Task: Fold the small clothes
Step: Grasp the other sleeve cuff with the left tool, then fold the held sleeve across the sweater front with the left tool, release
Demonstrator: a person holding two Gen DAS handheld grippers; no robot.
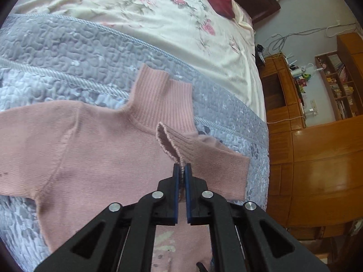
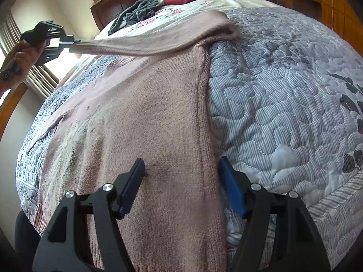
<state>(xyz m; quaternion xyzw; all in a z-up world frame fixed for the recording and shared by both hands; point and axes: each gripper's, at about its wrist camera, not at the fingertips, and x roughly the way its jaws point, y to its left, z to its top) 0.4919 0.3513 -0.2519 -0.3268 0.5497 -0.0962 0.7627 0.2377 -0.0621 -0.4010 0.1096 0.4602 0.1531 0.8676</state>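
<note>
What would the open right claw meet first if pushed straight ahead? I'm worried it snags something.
Probably the pink sweater itself: the right claw straddles its side edge, low over the quilt. Height above the knit is unclear.

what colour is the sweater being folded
Dusty pink sweater, its sleeve cuff pinched by the left gripper. The left wrist view shows it best.

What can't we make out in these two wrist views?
- Left wrist: pink sweater hem, hidden behind the left gripper.
- Right wrist: sweater hem, partly hidden by the right gripper and cut off by the bottom edge.
- Right wrist: sleeve cuff blurred, so grip detail unclear.
</note>
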